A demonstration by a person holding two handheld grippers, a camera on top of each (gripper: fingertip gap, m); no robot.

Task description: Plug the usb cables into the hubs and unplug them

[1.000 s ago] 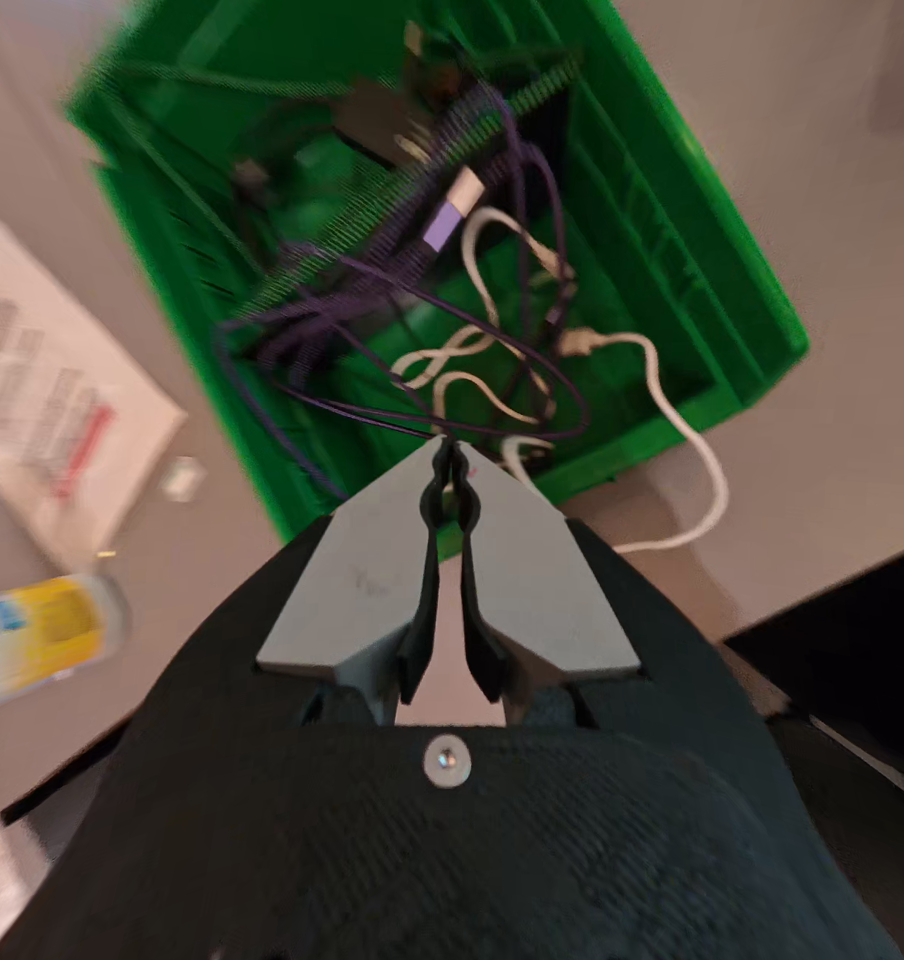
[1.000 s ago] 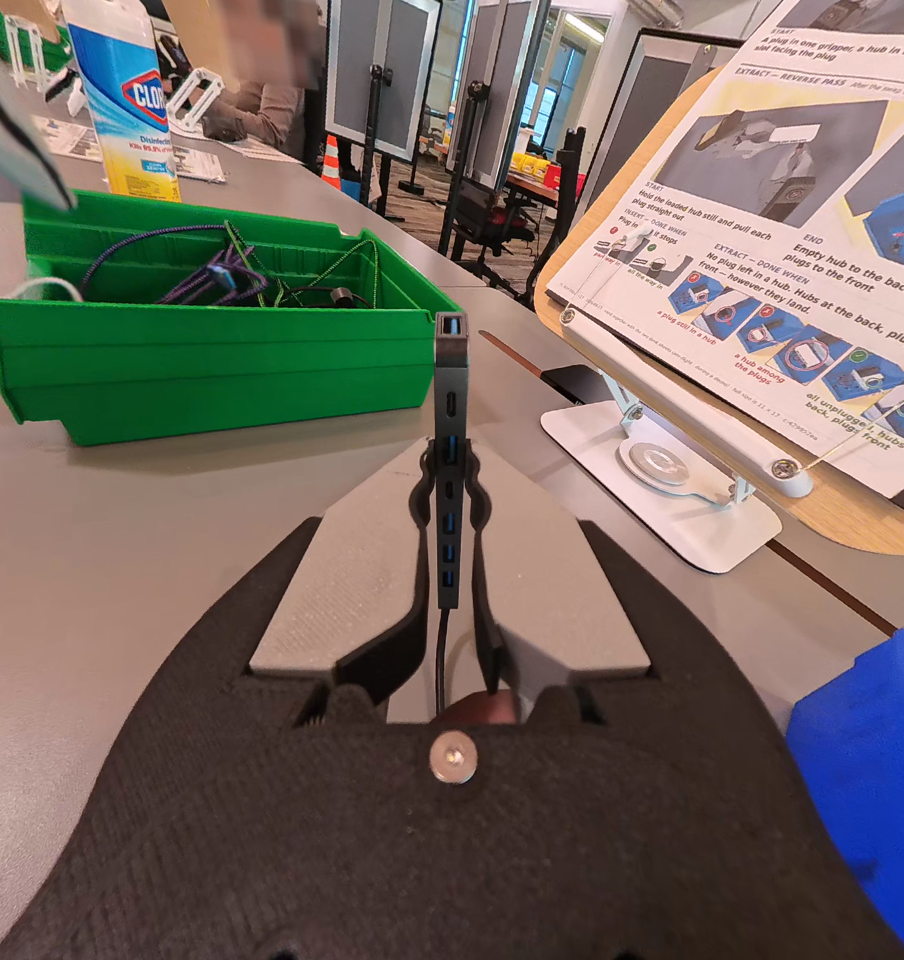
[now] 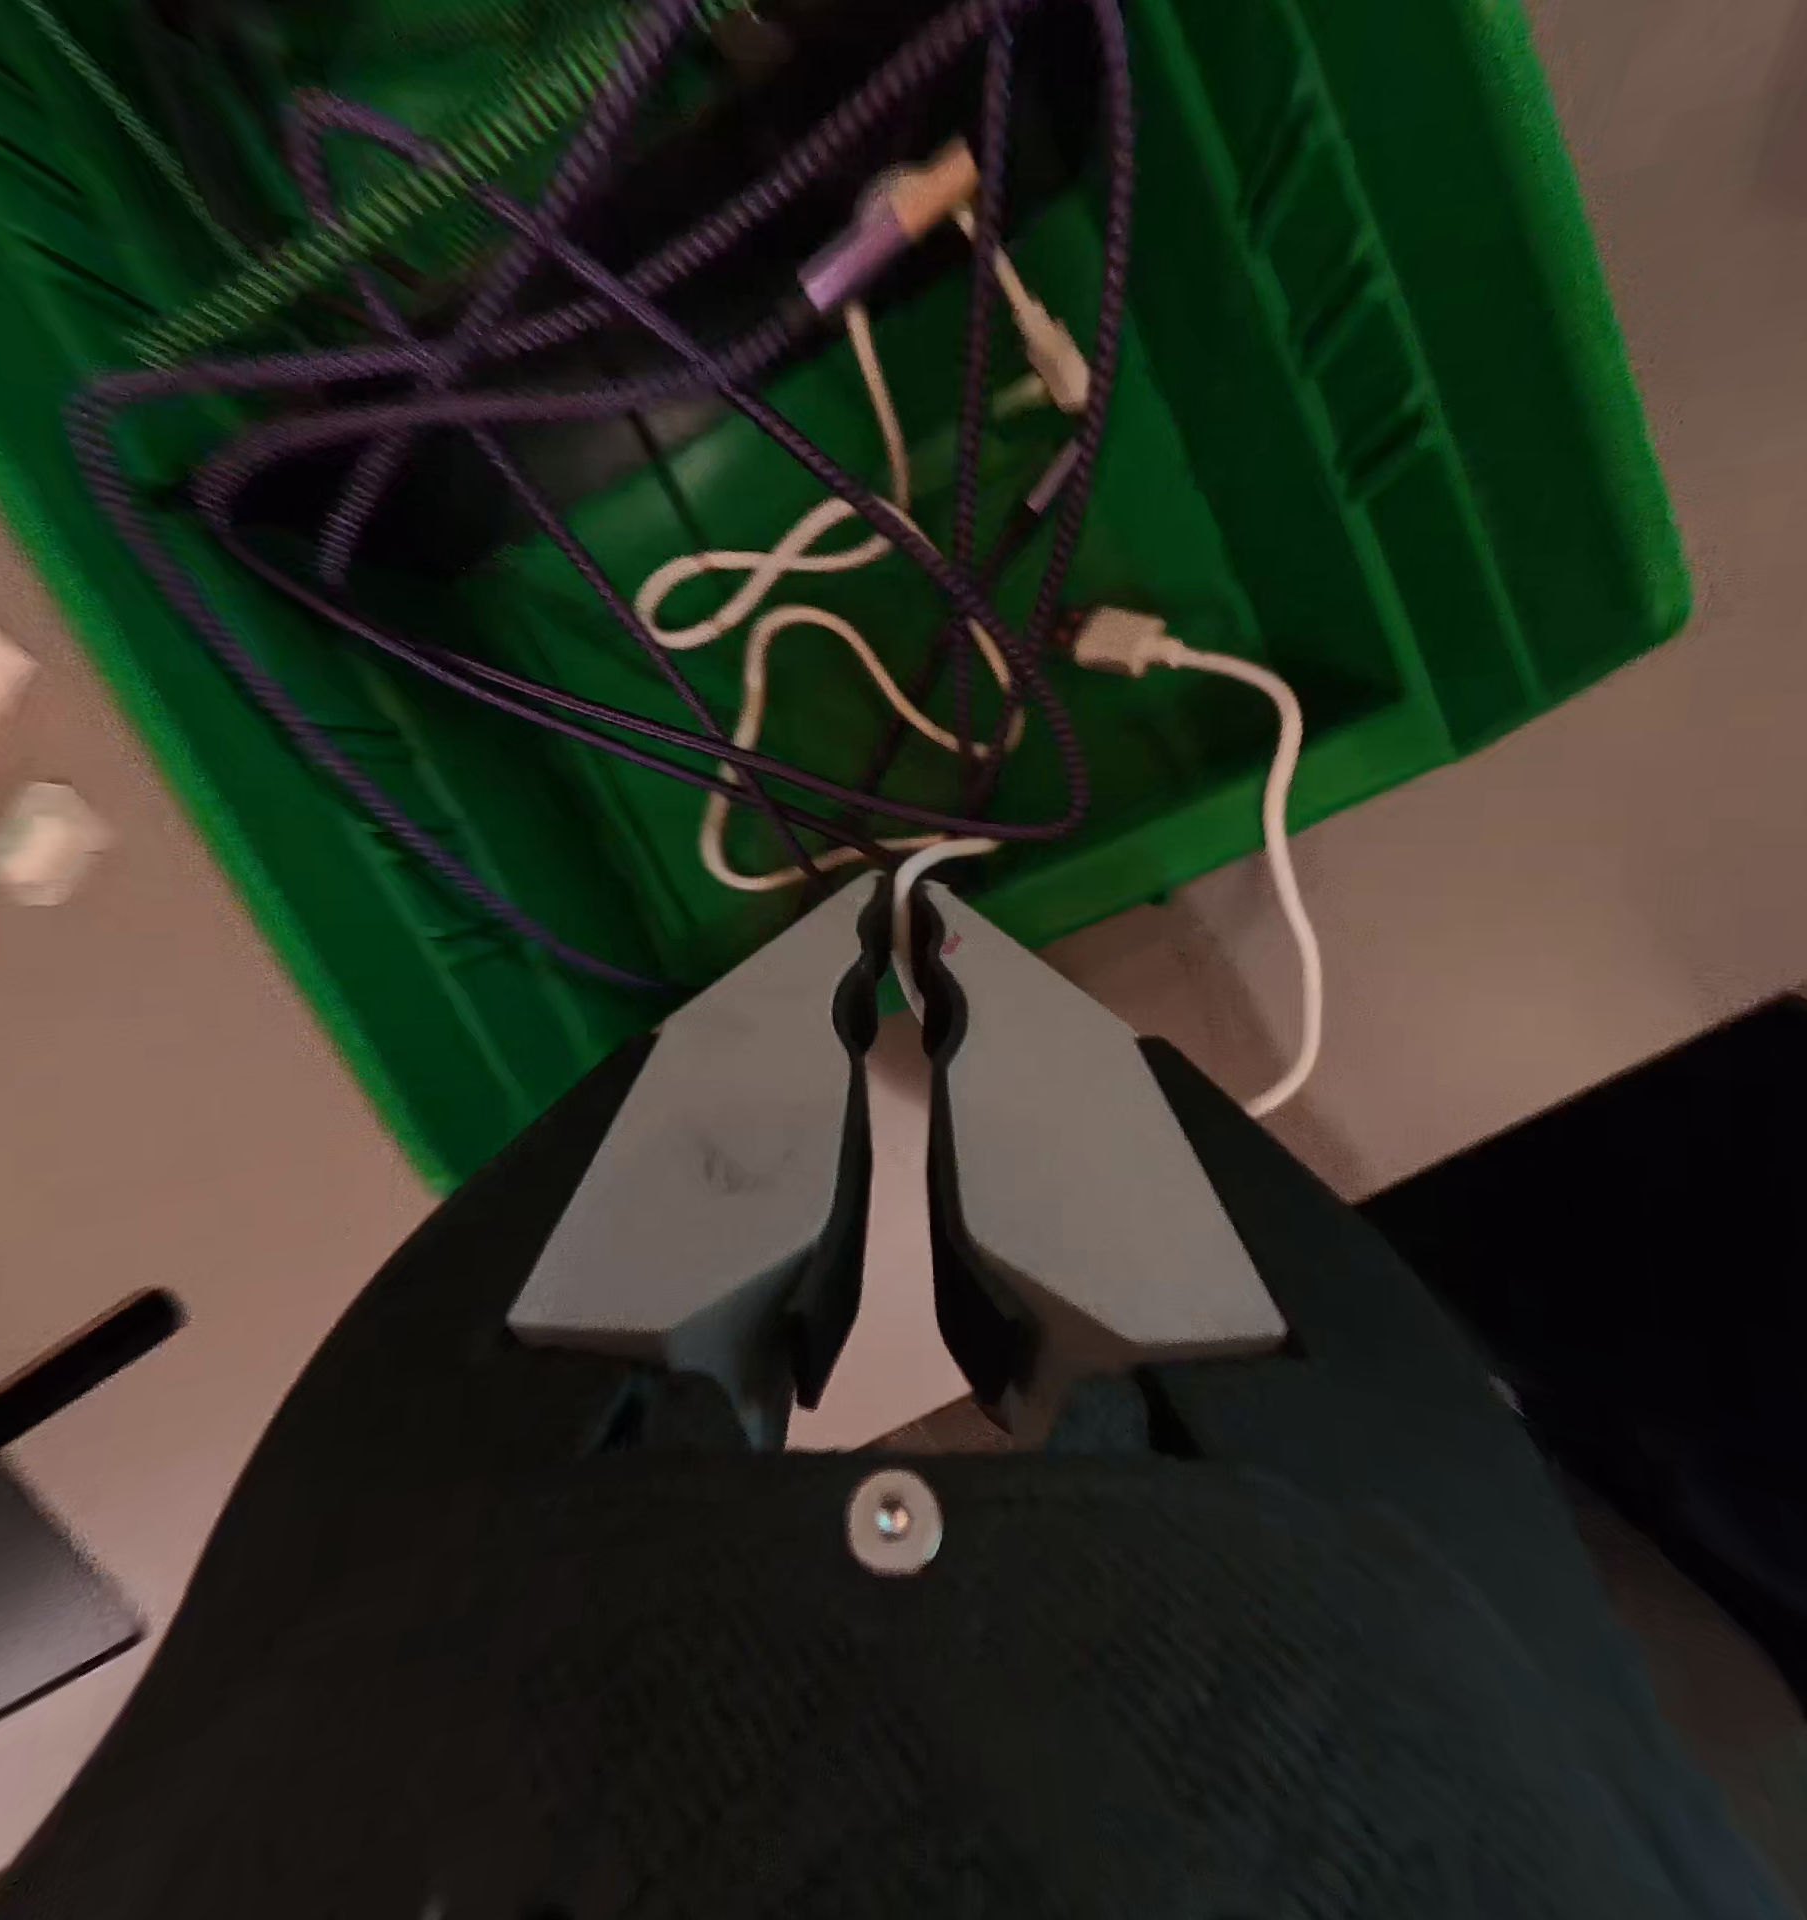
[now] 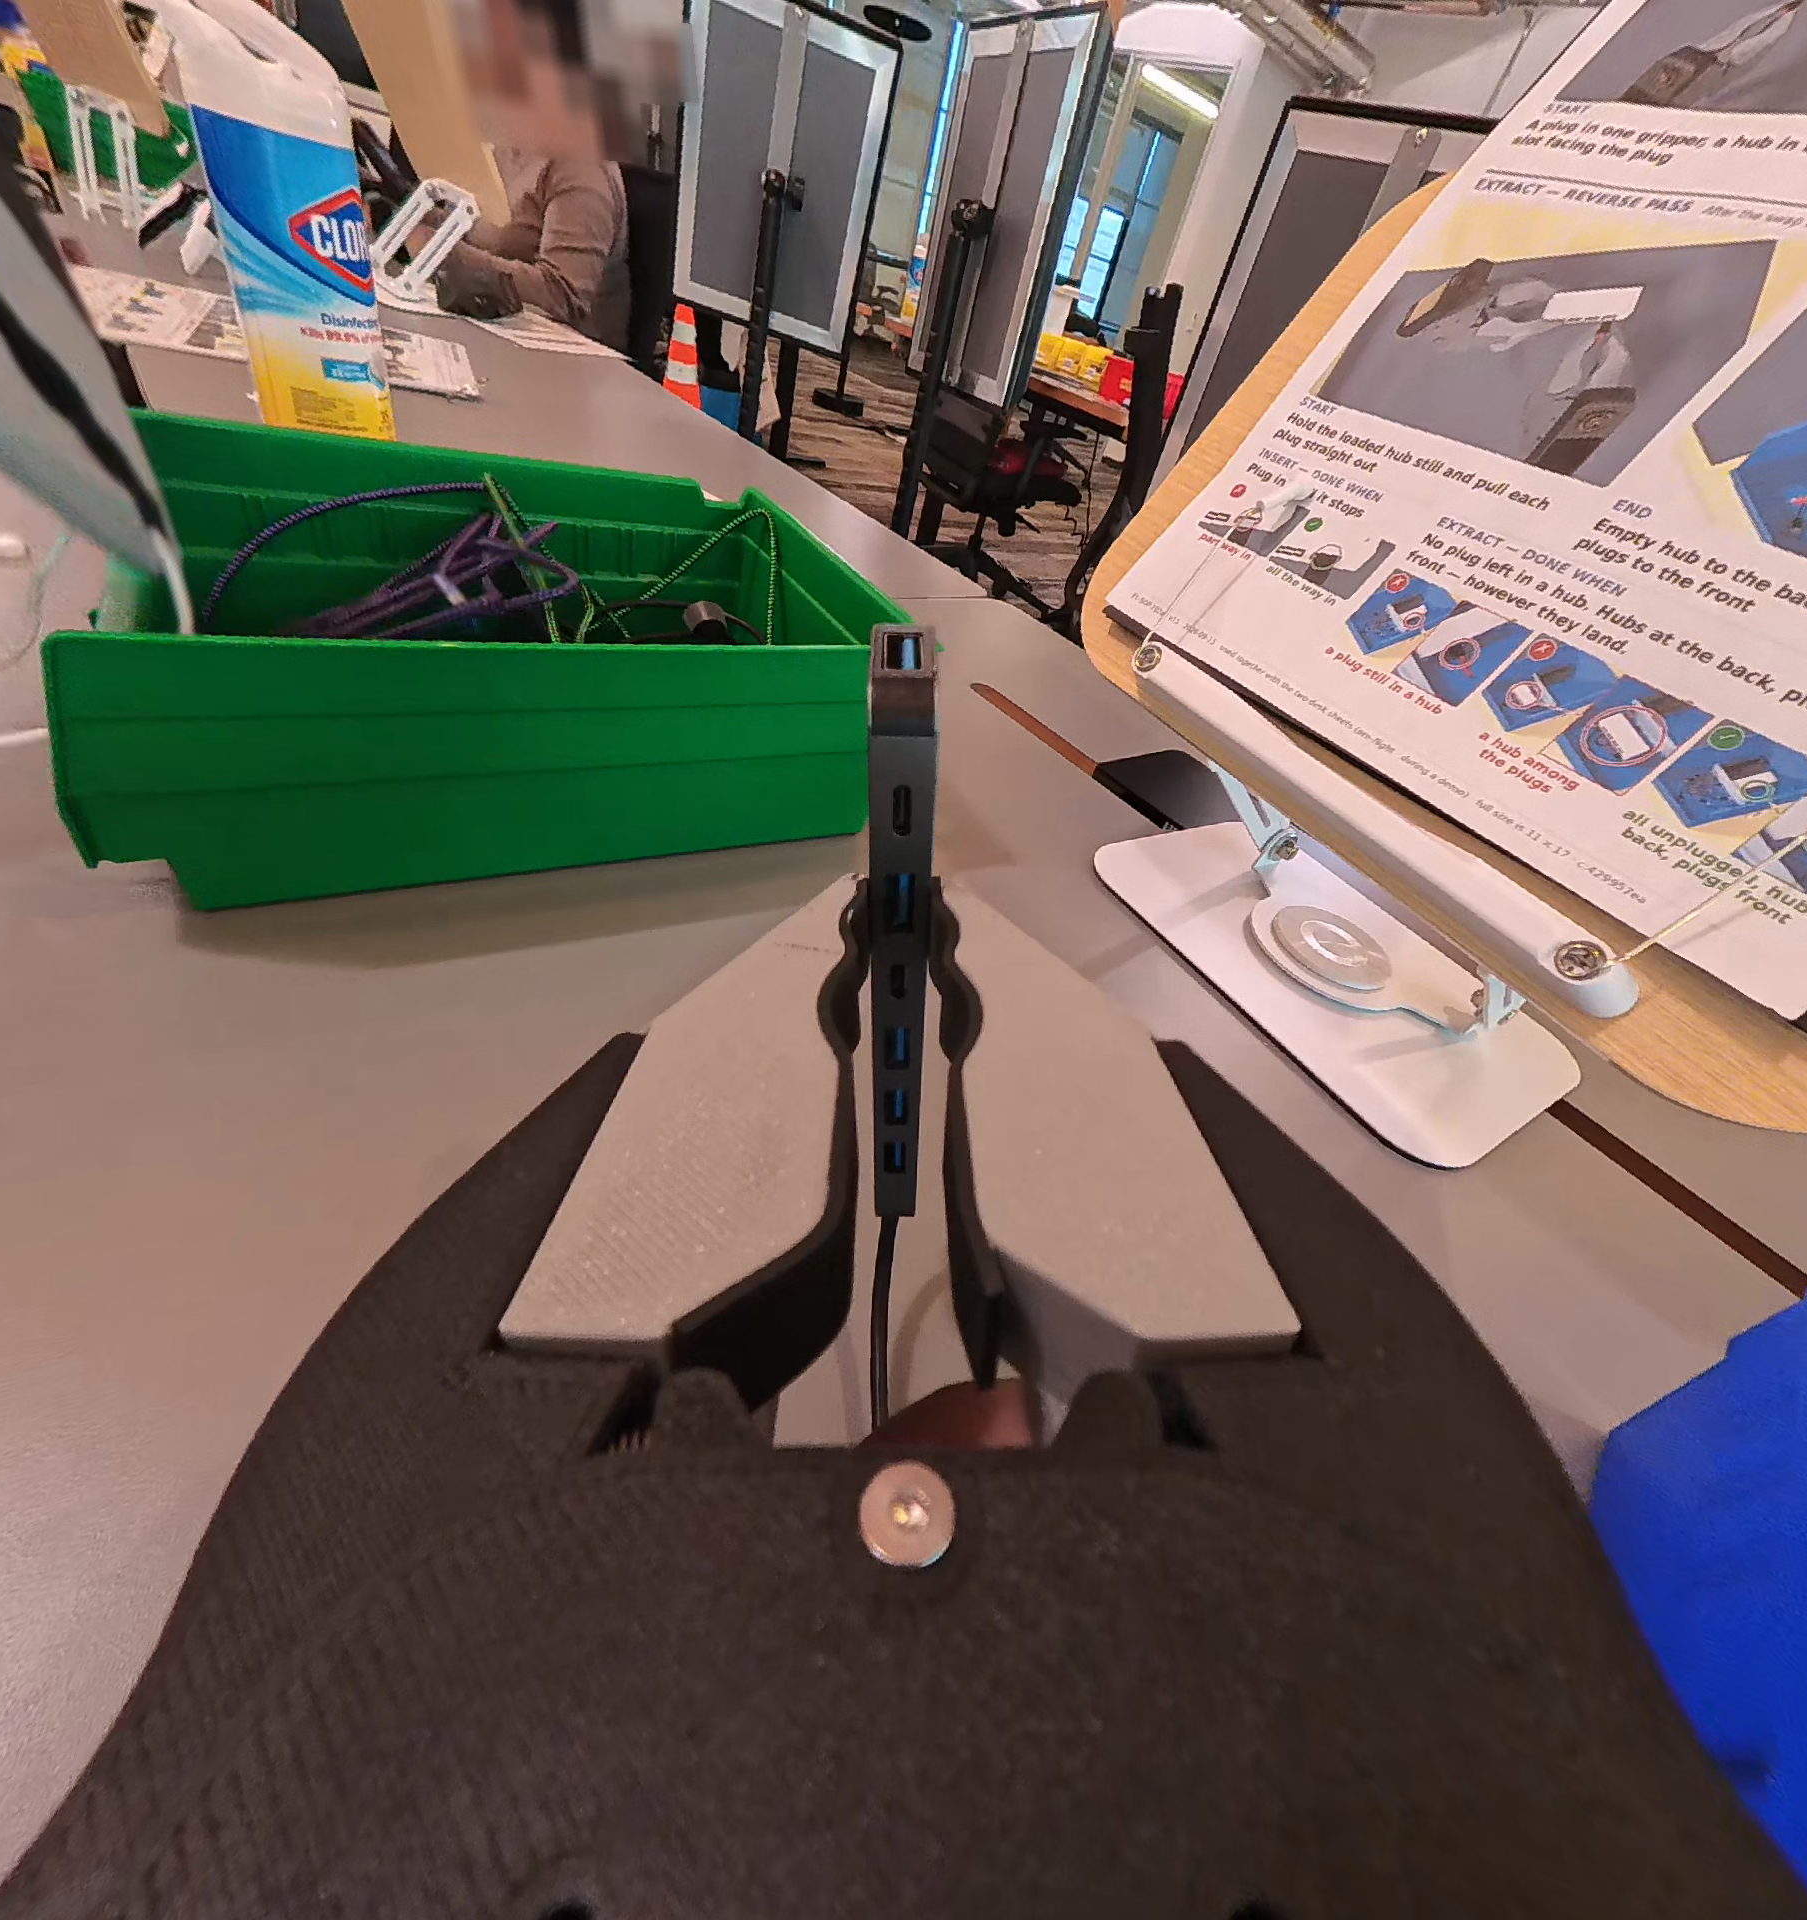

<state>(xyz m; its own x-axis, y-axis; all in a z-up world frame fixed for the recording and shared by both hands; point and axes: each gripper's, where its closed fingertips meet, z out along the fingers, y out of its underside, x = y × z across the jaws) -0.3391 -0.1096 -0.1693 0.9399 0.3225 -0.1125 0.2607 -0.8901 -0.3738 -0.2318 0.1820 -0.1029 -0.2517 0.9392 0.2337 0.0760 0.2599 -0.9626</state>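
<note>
Left tool (image 3: 901,914) pinched on a white cable (image 3: 1290,831) at the near rim of the green bin (image 3: 1398,436), above a tangle of purple braided cables (image 3: 525,343) (view blurred). White cable's plug (image 3: 1117,639) lying inside the bin, cord looping out over the rim onto the grey desk (image 3: 151,1039).

Right tool (image 4: 901,914) clamped on a dark hub (image 4: 901,748), held upright with its blue ports in view. Beyond, on the desk: same bin at left, labelled wipes canister (image 4: 286,218) behind it, printed instruction sheet (image 4: 1605,436) on a stand (image 4: 1335,997) at right. Writing left unquoted.
</note>
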